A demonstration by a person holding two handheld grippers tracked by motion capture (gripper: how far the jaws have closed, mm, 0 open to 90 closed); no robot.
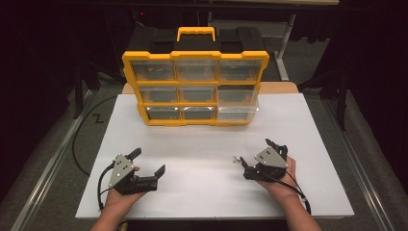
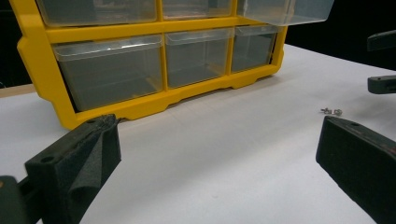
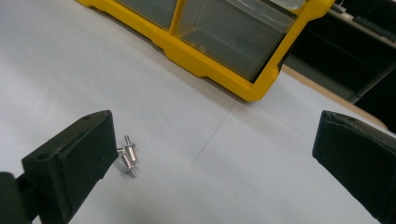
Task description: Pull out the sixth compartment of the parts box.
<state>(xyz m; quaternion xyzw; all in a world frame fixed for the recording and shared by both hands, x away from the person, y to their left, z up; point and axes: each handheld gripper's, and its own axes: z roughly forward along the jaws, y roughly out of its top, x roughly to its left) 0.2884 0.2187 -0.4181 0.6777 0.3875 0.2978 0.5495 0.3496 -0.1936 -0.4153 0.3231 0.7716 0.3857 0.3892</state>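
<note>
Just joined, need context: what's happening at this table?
A person holds a two-jaw gripper in each hand over a white table. Both the left gripper and the right gripper are open and hold nothing. A few small metal screws lie on the table just beside the right gripper's jaw. Behind stands a yellow drawer organizer; its right middle drawer is pulled out.

the organizer has a yellow frame, a yellow handle and a black back, with clear, faintly grey drawers. the table top is plain white, crossed by thin pencil-grey lines; a strip of light wood shows at its far edge. the small metal pins are shiny silver. the left gripper and right gripper are matte black, each topped with a grey plate dotted with dark holes. their cables are black. the surroundings are dark.
</note>
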